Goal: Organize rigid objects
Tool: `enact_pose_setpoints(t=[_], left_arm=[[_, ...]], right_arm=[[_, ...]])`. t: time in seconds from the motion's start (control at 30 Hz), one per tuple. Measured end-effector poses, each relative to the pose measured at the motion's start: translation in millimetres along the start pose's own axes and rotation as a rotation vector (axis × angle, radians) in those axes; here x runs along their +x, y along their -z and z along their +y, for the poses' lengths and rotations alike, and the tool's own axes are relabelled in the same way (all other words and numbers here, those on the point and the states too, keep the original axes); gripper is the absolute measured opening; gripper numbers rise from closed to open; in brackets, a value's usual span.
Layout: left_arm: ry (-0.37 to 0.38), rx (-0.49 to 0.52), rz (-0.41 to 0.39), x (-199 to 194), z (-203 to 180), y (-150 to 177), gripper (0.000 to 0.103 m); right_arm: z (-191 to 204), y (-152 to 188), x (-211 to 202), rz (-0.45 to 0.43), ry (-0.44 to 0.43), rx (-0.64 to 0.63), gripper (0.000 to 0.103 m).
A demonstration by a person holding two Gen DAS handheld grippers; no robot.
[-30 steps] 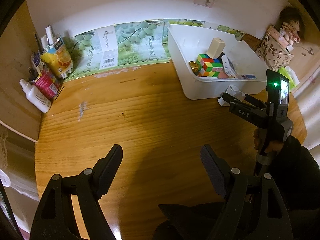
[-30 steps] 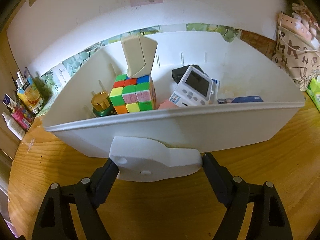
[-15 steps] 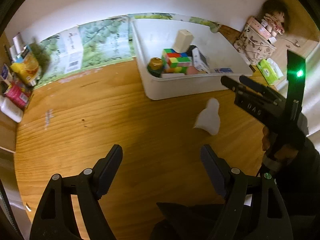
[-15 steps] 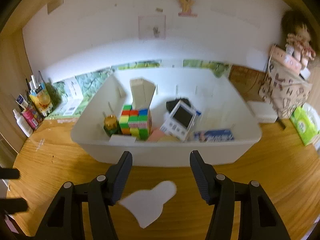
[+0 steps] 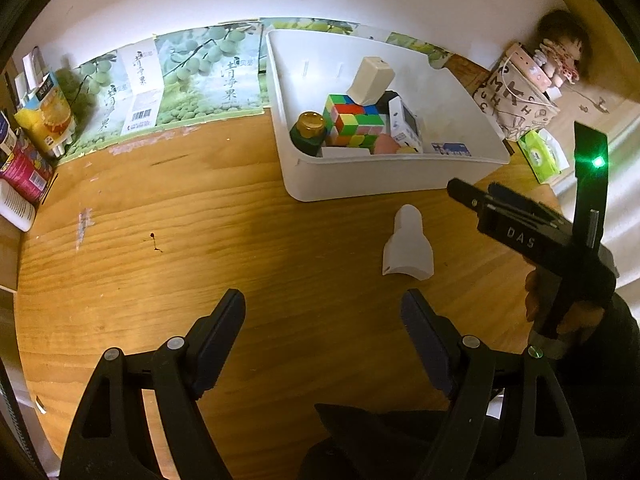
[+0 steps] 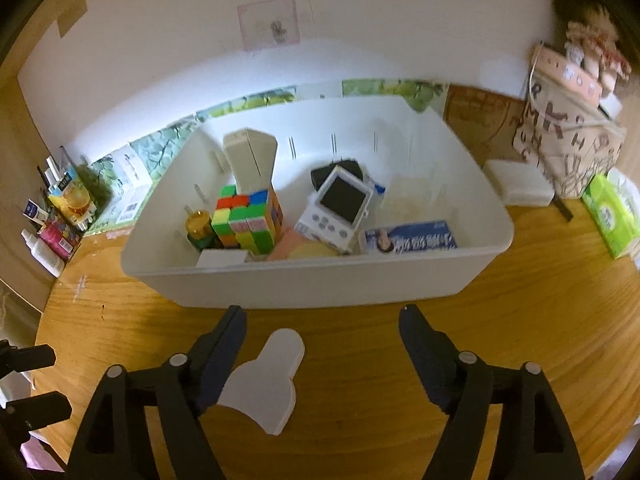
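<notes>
Presently catalogued, with likely reasons for placement:

- White bin (image 6: pixel 304 288): set on the wooden table (image 5: pixel 192 240) toward the wall; serves as the collecting place, already holding several rigid items.
- Colour cube (image 6: pixel 246 220): inside the bin, left part; supports a beige block (image 6: pixel 250 160) leaning on top, probably dropped there rather than stacked on purpose.
- Small gold-lidded jar (image 6: pixel 199 227): just beside the cube, against the bin's left wall.
- White handheld device (image 6: pixel 336 210): propped at a tilt mid-bin over a dark item; a blue printed box (image 6: pixel 412 237) lies flat along the near wall.
- White bottle-shaped piece (image 6: pixel 262 380): lying flat on the table, outside the bin, just in front of its near wall. Not yet sorted; judged the next item for the bin.
- Right gripper (image 6: pixel 322 344): jaws have just been opening, now wide; white piece lies below near the left finger, pads not pressing on it, nothing held.
- Left gripper (image 5: pixel 322 328): wide, empty, hovering over bare table, well apart from the white piece; seemingly kept out of the way.
- Bottles and cartons (image 5: pixel 36 136): lined up at the table's far left edge, apart from the work.
</notes>
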State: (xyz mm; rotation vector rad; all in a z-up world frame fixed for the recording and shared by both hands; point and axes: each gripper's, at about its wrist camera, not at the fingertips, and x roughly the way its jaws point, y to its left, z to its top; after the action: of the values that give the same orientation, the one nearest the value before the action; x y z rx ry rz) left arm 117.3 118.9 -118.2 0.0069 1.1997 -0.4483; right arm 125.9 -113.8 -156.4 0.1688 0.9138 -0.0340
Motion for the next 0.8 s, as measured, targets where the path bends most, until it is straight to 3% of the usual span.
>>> enact_pose_setpoints(t=[0.3,0.5,0.8], left_arm=[[-0.014,-0.019,0.001,2,7,-5,0.083],[-0.020,-0.014,0.014,5,10,-5,0.083],[-0.034,-0.011,0.018,2,20,-1,0.083]], right_arm=[[21,15,29,0.134,-0.065,0.011,0.080],[34,25,47,0.231,-0.057,0.006,0.080],[43,36,62,0.303,-0.023,0.025,0.080]])
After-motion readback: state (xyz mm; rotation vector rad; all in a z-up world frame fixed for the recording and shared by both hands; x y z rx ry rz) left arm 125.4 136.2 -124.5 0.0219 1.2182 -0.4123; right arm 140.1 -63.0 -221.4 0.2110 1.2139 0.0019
